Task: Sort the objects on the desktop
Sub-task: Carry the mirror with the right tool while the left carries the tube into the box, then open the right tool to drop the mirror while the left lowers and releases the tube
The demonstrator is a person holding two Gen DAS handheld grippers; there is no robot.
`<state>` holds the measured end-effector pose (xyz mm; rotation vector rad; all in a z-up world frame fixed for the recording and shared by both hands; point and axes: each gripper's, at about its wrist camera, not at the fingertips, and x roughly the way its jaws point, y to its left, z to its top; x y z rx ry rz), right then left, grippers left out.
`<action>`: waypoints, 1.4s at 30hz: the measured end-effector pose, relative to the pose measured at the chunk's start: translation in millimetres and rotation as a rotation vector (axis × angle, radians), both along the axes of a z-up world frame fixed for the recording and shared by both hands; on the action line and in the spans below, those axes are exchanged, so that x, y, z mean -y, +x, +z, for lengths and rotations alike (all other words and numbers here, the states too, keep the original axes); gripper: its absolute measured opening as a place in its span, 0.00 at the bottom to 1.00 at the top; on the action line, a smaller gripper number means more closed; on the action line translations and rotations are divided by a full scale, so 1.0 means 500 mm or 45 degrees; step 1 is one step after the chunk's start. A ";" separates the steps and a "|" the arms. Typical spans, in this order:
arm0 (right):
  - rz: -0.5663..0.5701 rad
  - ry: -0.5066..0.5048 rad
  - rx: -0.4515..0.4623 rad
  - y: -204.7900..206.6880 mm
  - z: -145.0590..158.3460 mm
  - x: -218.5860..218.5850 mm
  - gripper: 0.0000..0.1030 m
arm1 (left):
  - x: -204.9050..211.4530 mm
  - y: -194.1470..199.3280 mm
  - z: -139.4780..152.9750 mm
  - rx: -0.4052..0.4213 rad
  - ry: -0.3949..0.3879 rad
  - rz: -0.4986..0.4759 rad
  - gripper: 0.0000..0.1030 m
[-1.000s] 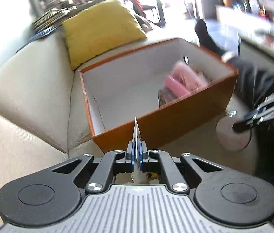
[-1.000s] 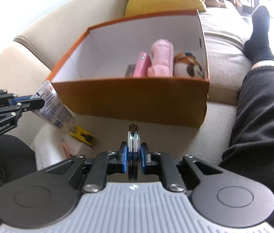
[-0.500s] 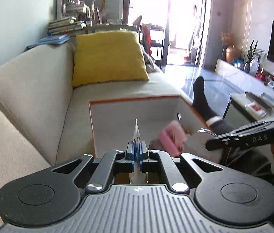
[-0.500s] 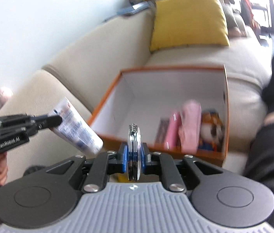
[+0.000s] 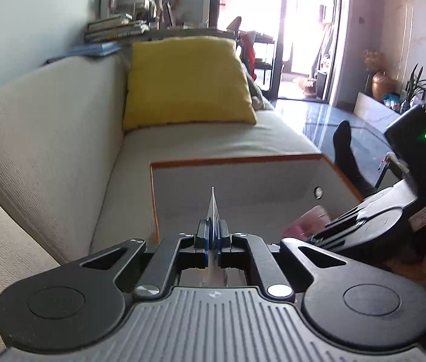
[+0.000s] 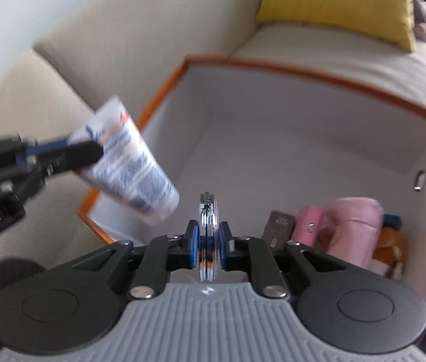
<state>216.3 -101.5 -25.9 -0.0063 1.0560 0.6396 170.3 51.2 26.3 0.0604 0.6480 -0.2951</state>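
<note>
The left gripper (image 6: 92, 154) has its jaws clamped on the flat end of a white tube (image 6: 131, 166), which hangs tilted over the left edge of the orange box (image 6: 164, 90) on the sofa (image 6: 107, 30). Right of the tube, over the box, the right gripper (image 6: 208, 238) has its jaws clamped on a thin round disc (image 6: 208, 211). Pink items (image 6: 348, 226) lie in the right corner of the box.

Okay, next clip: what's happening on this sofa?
A person is sorting small items into an orange cardboard box with a white inside on a beige sofa. The left gripper is shut on the flat end of a white tube with blue print, held over the box's near corner. The right gripper is shut on a thin round silvery disc above the box. Pink items already lie inside.
</note>
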 end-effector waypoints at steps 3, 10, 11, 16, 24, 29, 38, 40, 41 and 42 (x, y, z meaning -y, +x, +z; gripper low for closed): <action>0.070 -0.065 -0.053 0.026 -0.030 -0.018 0.14 | -0.001 0.011 -0.018 -0.022 0.002 -0.012 0.05; 0.266 -0.125 -0.187 0.065 -0.059 -0.043 0.15 | -0.003 0.018 -0.048 -0.062 0.004 -0.045 0.05; 0.296 -0.140 -0.178 0.068 -0.058 -0.047 0.15 | -0.005 0.019 -0.050 -0.068 0.005 -0.046 0.05; 0.412 -0.347 -0.042 0.068 -0.056 -0.075 0.25 | -0.012 0.020 -0.061 -0.094 -0.008 -0.044 0.05; 0.552 -0.484 0.035 0.058 -0.063 -0.101 0.25 | -0.024 0.018 -0.073 -0.135 -0.030 -0.036 0.05; 0.519 -0.388 -0.003 0.076 -0.068 -0.099 0.25 | -0.034 0.013 -0.074 -0.159 -0.042 -0.024 0.05; 0.485 -0.334 -0.065 0.067 -0.098 -0.088 0.27 | -0.037 -0.002 -0.071 -0.188 -0.027 -0.032 0.05; 0.483 -0.342 -0.073 0.066 -0.098 -0.083 0.27 | -0.042 -0.005 -0.071 -0.206 -0.047 -0.029 0.05; 0.491 -0.351 -0.069 0.063 -0.097 -0.080 0.26 | -0.043 -0.006 -0.071 -0.216 -0.056 -0.028 0.05; 0.495 -0.356 -0.065 0.061 -0.097 -0.078 0.26 | -0.043 -0.006 -0.071 -0.221 -0.059 -0.025 0.05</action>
